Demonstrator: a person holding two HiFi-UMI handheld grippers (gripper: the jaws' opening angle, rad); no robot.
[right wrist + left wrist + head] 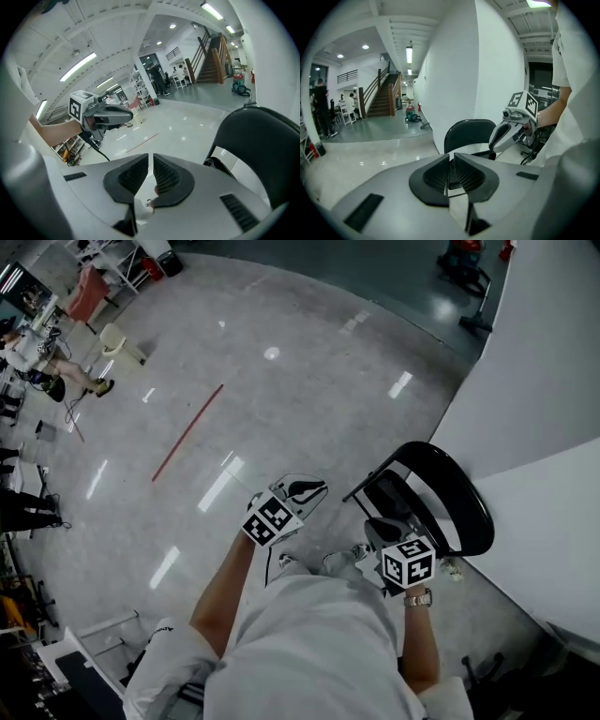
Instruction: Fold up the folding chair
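The black folding chair (441,488) stands at the right, close to a white wall panel; its curved backrest (468,133) faces the left gripper view, and its edge (262,150) fills the right of the right gripper view. My left gripper (305,491) hovers left of the chair, clear of it, jaws shut with nothing between them (451,159). Just in front of the chair and not touching it, my right gripper (380,532) is also shut and empty (151,161). Each gripper is visible from the other: the right one (506,133), the left one (110,115).
White wall panels (544,381) run along the right. A red line (187,432) marks the glossy floor. Desks, chairs and people (37,352) are far off at the left. A staircase (382,98) rises at the back. My shoes (342,562) are below the grippers.
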